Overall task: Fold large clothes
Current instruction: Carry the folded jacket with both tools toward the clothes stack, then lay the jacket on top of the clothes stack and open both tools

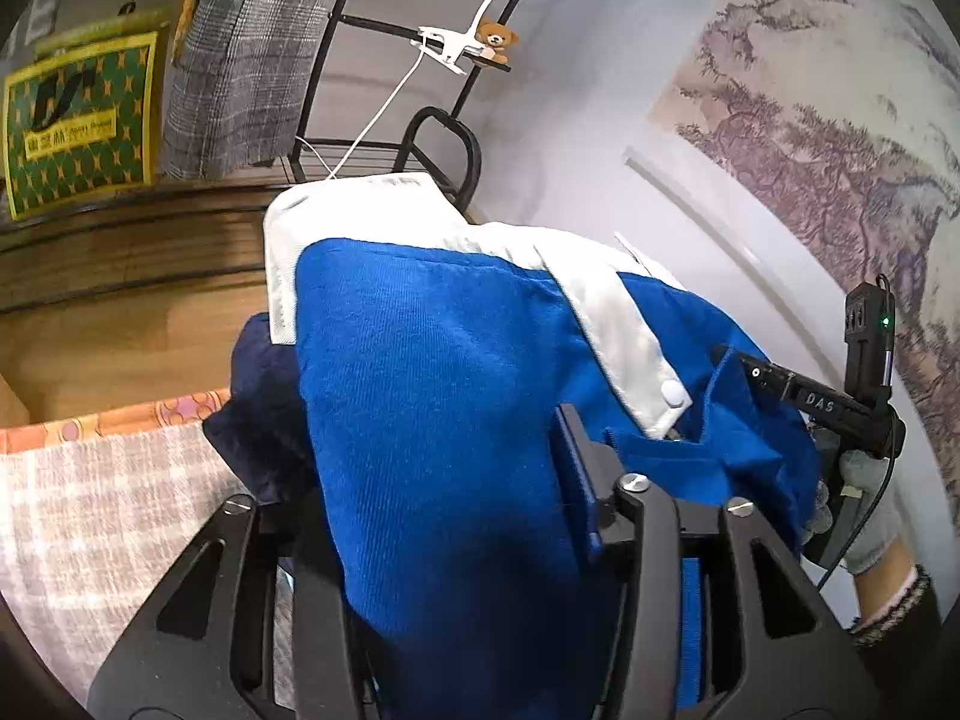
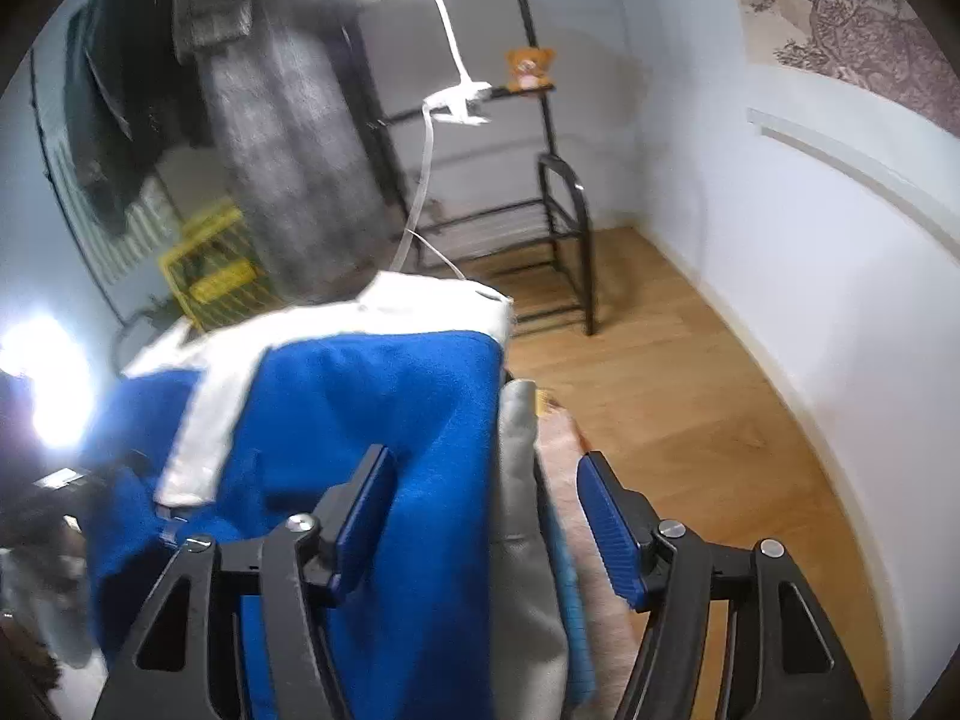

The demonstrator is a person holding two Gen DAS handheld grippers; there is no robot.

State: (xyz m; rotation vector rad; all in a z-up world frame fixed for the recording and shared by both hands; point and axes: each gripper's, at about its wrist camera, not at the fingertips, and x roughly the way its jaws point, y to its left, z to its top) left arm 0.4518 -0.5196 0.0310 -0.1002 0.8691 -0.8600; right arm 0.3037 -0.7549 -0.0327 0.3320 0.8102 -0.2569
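Nearest the left wrist camera, the left gripper (image 1: 456, 516) was draped in a blue garment (image 1: 432, 396), whose cloth ran down between its black arms and hid the left finger; only the right blue pad showed, so whether the jaws were pinched on the cloth could not be told. From the right wrist view, the right gripper (image 2: 486, 516) stood spread wide, both blue pads (image 2: 606, 516) in sight, with the garment's blue edge and grey lining lying between them and no pad pressing on it.

Held up off the surface, the garment carried white trim (image 1: 612, 324) across its top and a white snap tab at the front. Beyond it in the left view, a gloved hand (image 1: 864, 504) held the other black handle. Below and to the left lay a checked cloth (image 1: 90, 516) with an orange patterned edge.

Farther off, wooden floor (image 2: 672, 396) met a pale wall (image 2: 810, 252). A black metal rack (image 2: 564, 222) stood by the corner, with a small teddy bear (image 2: 529, 67) on a shelf and a white clip lamp (image 2: 459, 105) beside it. A grey checked coat (image 1: 264, 48) hung nearby, next to a green and yellow bag (image 1: 78, 120). A tree painting (image 1: 840, 138) covered the right wall.
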